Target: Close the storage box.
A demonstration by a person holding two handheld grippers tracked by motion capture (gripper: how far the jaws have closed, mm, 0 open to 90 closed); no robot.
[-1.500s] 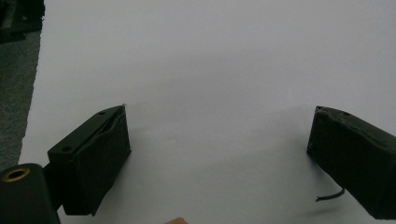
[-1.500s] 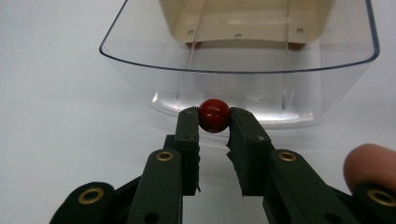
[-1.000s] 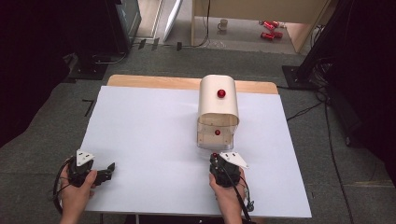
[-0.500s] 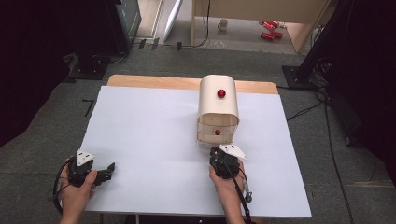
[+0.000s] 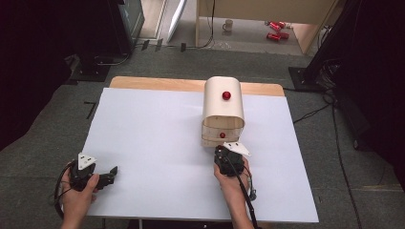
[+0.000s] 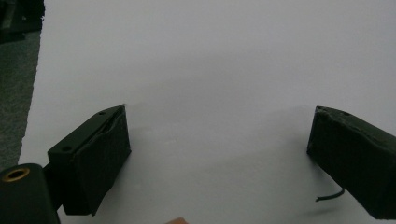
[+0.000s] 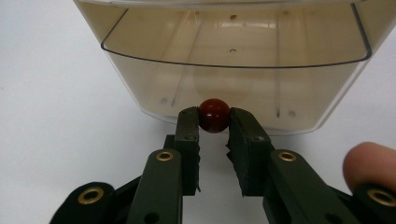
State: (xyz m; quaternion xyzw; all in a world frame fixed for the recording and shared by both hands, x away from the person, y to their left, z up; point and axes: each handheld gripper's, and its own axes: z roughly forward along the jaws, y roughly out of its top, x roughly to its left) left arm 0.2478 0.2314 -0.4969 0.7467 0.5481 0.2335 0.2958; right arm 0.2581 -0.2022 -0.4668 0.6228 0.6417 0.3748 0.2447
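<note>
Since the earlier frames the right gripper (image 5: 222, 149) has moved forward across the table (image 5: 157, 143) to the front of the box (image 5: 223, 102); the left gripper (image 5: 111, 172) has stayed at the near left edge. In the right gripper view the fingers (image 7: 188, 128) pinch the lower knob (image 7: 214, 115) — a dark red ball on the box's clear front drawer (image 7: 233, 70); one pad sits on each side of it, touching. The box stands toward the far right of the white sheet, its rounded top carrying a second knob (image 5: 226, 95); the drawer looks shut or nearly so, though how far it is seated cannot be told. The left gripper's fingers (image 6: 93, 158) are spread wide over bare sheet, holding nothing.

The step in hand appears to be the grasp on the drawer knob, just made; opening the drawer has not begun. The next move likely calls for a straight, level pull toward the person — in line with the drawer's run, so that the small round knob does not slip from the pads; the box is light-looking and may slide along with the pull, so the free left gripper might have to steady it.
</note>
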